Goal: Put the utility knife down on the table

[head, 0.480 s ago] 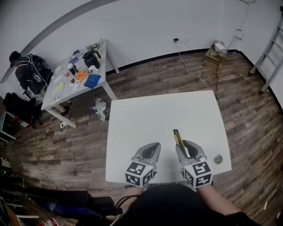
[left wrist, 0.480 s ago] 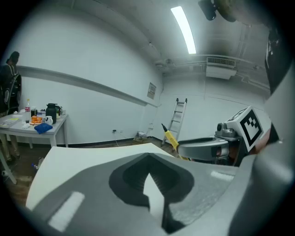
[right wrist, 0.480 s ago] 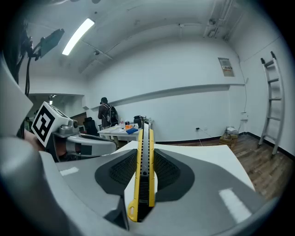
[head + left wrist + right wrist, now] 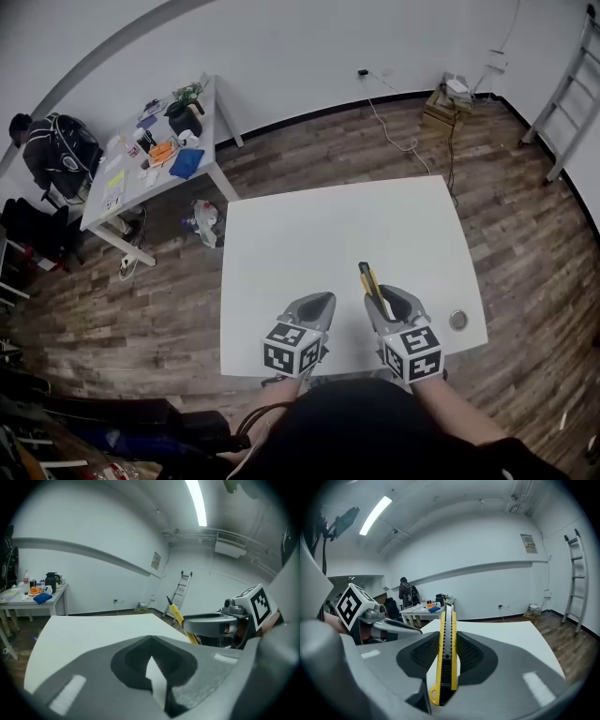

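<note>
Yellow-and-black utility knife [image 4: 446,653] clamped in the right gripper [image 4: 387,302]; tip pointing forward over the table [image 4: 281,244].

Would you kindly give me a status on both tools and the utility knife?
Left tool shut, empty. Right tool shut on utility knife, tip pointing forward over the table. Small round object on table to its right, apart.

No words, brands or numbers can be read: the wall notice [image 4: 528,541], at two o'clock in the right gripper view, is too small to make out, and the left cube [image 4: 292,350] and right cube [image 4: 415,352] bear only black-and-white square patterns.
</note>
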